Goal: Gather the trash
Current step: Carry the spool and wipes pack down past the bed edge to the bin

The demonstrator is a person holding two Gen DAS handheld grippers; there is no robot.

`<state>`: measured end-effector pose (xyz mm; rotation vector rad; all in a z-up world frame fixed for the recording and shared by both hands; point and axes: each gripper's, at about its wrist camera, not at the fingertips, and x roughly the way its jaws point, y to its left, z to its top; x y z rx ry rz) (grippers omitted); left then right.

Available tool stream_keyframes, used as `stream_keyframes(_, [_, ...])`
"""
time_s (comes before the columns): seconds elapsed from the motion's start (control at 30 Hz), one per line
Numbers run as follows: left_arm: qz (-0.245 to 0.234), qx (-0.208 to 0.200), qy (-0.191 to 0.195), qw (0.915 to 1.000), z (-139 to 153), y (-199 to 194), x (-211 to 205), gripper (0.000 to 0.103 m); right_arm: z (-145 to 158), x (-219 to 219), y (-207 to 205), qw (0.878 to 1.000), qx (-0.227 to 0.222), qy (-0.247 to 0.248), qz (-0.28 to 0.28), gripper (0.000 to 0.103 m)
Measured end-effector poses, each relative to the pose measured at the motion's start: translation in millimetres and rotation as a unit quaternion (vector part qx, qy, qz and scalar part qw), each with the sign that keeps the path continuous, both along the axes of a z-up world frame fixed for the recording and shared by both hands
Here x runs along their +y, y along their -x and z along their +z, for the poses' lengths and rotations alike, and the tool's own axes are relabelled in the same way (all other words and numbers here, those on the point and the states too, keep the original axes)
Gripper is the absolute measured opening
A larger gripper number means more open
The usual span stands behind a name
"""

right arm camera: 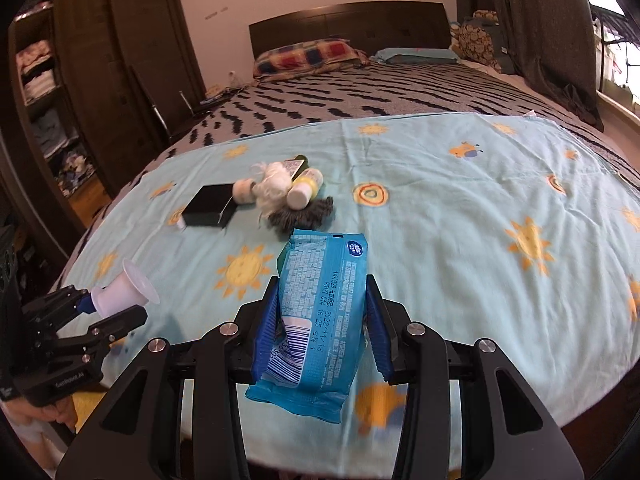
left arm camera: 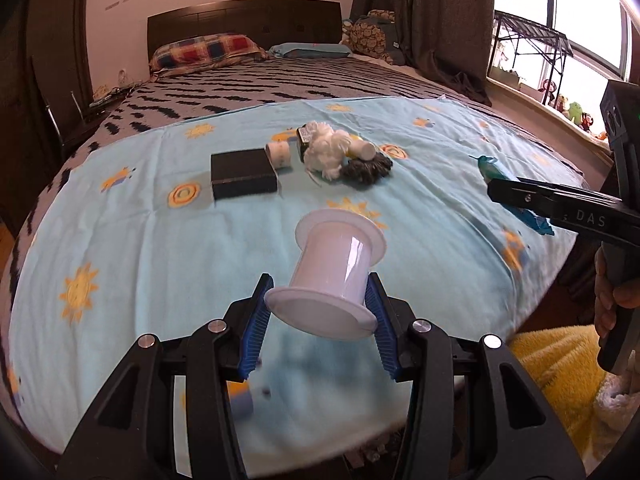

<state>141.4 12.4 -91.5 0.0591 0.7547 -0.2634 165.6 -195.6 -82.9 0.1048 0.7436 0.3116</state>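
Note:
My left gripper (left arm camera: 320, 280) is shut on a white plastic spool (left arm camera: 332, 260), its blue pads pressing the spool's sides above the light blue sun-print sheet (left arm camera: 160, 248). My right gripper (right arm camera: 322, 280) is shut on a blue wipes packet (right arm camera: 316, 308), which sticks out in front and behind the pads. Farther up the sheet lies a pile: a black box (left arm camera: 243, 174), a small white roll (left arm camera: 279, 155), crumpled white tissue (left arm camera: 326, 152), a white-capped bottle (left arm camera: 362, 150) and a dark grey fuzzy clump (left arm camera: 366, 170). The right gripper (left arm camera: 496, 190) shows at the right edge of the left wrist view.
The sheet covers the foot of a bed with a striped blanket (left arm camera: 280, 80), pillows (left arm camera: 208, 50) and a dark headboard (left arm camera: 244, 20). A wardrobe (right arm camera: 100, 60) stands to the left, a window sill with toys (left arm camera: 568, 108) to the right. A yellow towel (left arm camera: 560, 368) lies below the bed edge.

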Motion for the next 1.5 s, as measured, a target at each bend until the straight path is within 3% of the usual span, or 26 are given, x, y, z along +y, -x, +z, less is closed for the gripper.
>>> stream_keyframes(0.3, [0.016, -0.003, 0.019, 0.9997, -15, 66, 2, 0.045, -14, 2, 73, 1.000, -0.008, -0.004, 0.010, 0.042])
stream_keyframes(0.67, [-0.014, 0.060, 0.022, 0.9979, -58, 110, -9, 0.045, -63, 7, 119, 0.998, 0.052, -0.015, 0.017, 0.042])
stream_keyframes(1.07, [-0.040, 0.144, 0.002, 0.9887, -129, 105, -32, 0.045, -140, 11, 126, 0.986, 0.161, -0.033, 0.014, 0.042])
stream_keyframes(1.5, [-0.029, 0.218, 0.015, 0.9753, -191, 92, -40, 0.045, -201, 21, 120, 0.975, 0.222, -0.007, -0.001, 0.042])
